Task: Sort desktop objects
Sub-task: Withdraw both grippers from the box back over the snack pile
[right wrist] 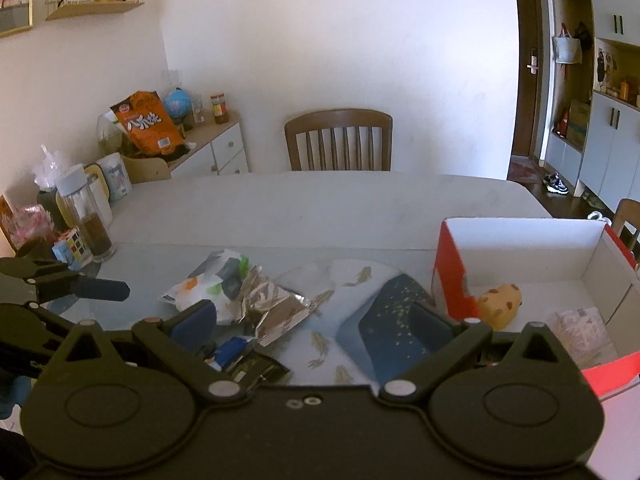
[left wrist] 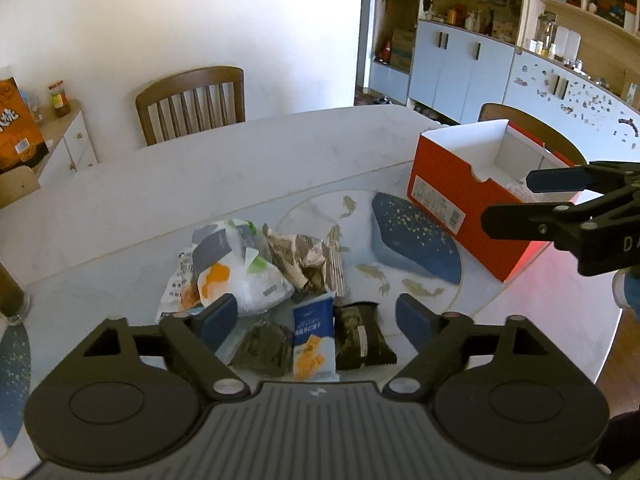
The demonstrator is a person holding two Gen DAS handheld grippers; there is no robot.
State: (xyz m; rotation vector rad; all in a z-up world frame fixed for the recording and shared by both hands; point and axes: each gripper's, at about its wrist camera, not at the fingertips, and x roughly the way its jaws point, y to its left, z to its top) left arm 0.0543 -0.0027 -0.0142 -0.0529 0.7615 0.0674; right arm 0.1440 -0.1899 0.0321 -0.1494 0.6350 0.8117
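Observation:
A pile of snack packets lies on the white table: a white and orange bag [left wrist: 240, 280], a crumpled silver wrapper [left wrist: 300, 256], a blue and white cracker packet [left wrist: 314, 338] and two dark green packets [left wrist: 360, 336]. My left gripper [left wrist: 316, 320] is open and empty, just above the blue packet. An open red box [left wrist: 448, 184] stands to the right; the right wrist view shows a yellow spotted toy [right wrist: 500, 300] and a pink packet [right wrist: 580, 332] in it. My right gripper [right wrist: 316, 320] is open and empty beside the red box [right wrist: 452, 276], over the silver wrapper [right wrist: 272, 308].
A blue speckled mat [left wrist: 412, 240] lies between pile and box. A bottle with dark liquid [right wrist: 86, 216], a puzzle cube [right wrist: 70, 246] and cups stand at the table's left. A wooden chair [right wrist: 340, 140] is at the far side, a sideboard [right wrist: 208, 148] with an orange bag left.

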